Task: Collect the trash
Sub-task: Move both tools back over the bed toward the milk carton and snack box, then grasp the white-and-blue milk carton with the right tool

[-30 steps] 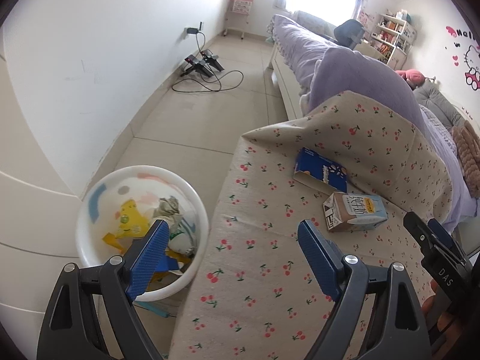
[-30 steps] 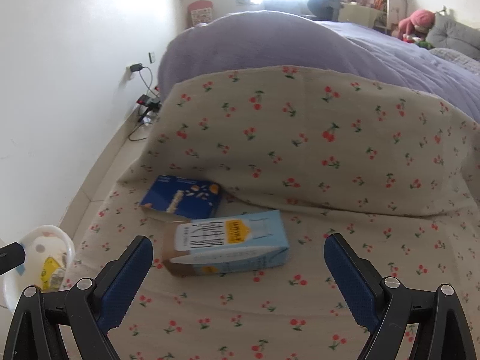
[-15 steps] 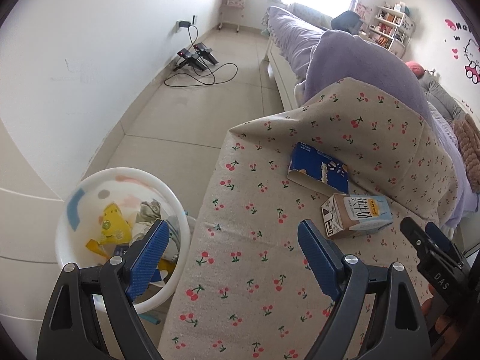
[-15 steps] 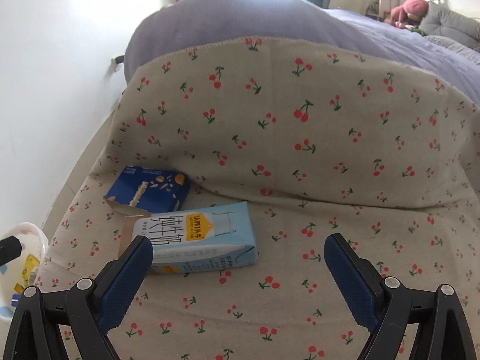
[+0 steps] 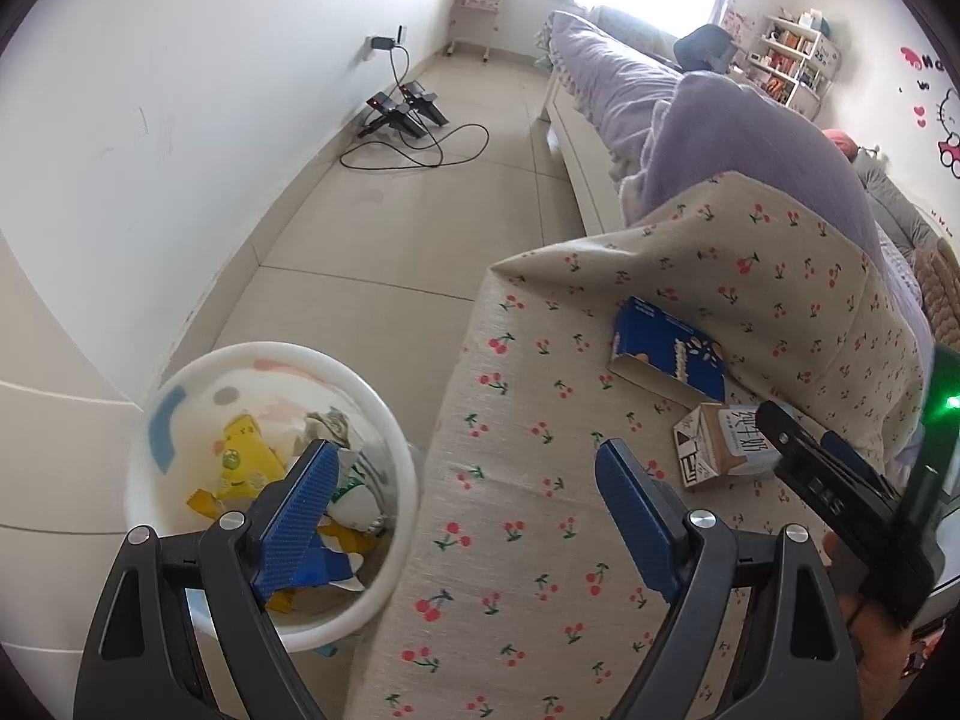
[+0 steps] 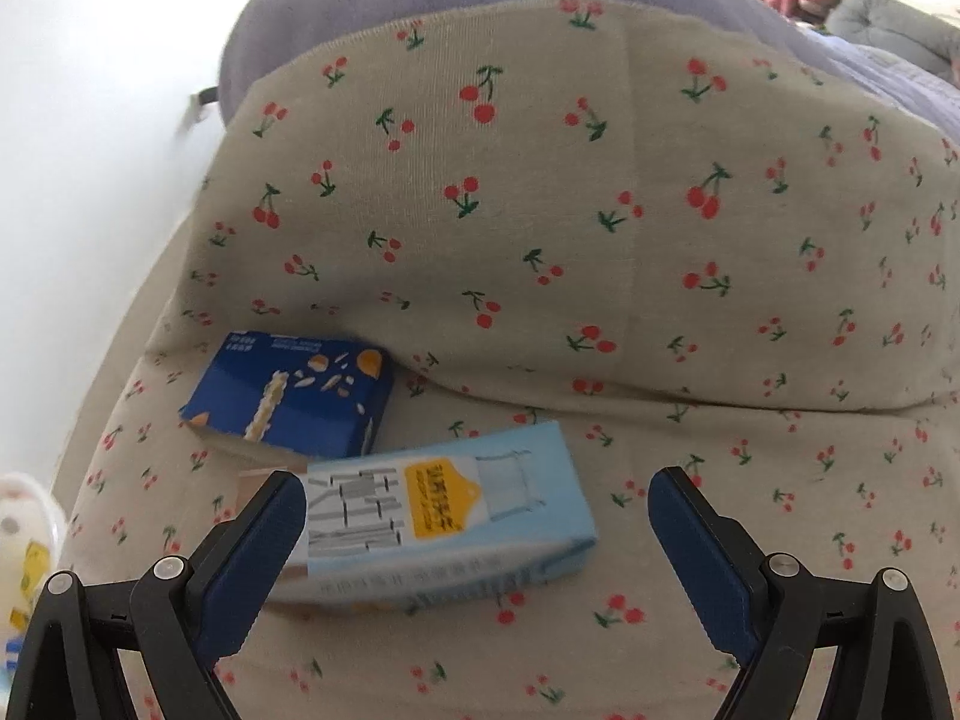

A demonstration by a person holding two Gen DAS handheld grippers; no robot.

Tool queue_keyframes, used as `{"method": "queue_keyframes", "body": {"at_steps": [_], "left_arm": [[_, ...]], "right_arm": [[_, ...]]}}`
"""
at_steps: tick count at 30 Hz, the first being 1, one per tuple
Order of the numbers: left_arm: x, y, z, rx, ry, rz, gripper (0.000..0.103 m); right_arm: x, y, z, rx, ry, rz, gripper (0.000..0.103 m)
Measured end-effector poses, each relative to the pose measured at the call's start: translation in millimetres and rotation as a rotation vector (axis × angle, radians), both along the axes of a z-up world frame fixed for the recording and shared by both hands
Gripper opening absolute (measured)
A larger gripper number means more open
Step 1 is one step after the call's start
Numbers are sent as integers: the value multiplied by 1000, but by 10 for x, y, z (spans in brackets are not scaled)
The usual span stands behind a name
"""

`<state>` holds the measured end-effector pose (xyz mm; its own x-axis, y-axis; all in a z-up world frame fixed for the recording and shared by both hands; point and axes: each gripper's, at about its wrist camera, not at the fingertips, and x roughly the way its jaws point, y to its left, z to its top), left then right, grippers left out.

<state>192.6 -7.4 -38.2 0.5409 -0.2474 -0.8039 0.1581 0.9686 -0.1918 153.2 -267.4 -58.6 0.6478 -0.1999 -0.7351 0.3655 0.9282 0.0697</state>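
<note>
A light-blue milk carton (image 6: 444, 522) is lying on its side on the cherry-print cover (image 6: 600, 240) of the bed, its long axis running left to right across the right wrist view and its gabled top pointing left, toward the bed's edge. The right gripper (image 6: 474, 546) is hanging over it with its fingers spread wide; the carton is sitting between them, nearer the left finger, and whether that finger is touching it cannot be told because it is covering the carton's left end. Just behind, a dark-blue snack box (image 6: 294, 396) is lying flat, its far edge tucked under a fold of the cover. The left gripper (image 5: 462, 504) is also standing released and empty, straddling the bed's edge and a white waste bin (image 5: 384, 420) on the floor holding wrappers. The right-hand view is blurred.
</note>
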Motion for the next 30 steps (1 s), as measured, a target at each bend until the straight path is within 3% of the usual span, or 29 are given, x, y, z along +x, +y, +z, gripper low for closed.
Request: {"method": "queue_keyframes", "body": {"at_steps": [13,24,30], "left_arm": [[-47,280,66,-23,-2,14,89],[-126,277,131,-34,-12,2,89],[-143,273,179,-53,-17,-5,89]], "right_arm": [[457,207,-148,-67,80,-144,95],[515,454,-157,-167,138,-79,98],[224,315,-192,-79,217,-36,98]]}}
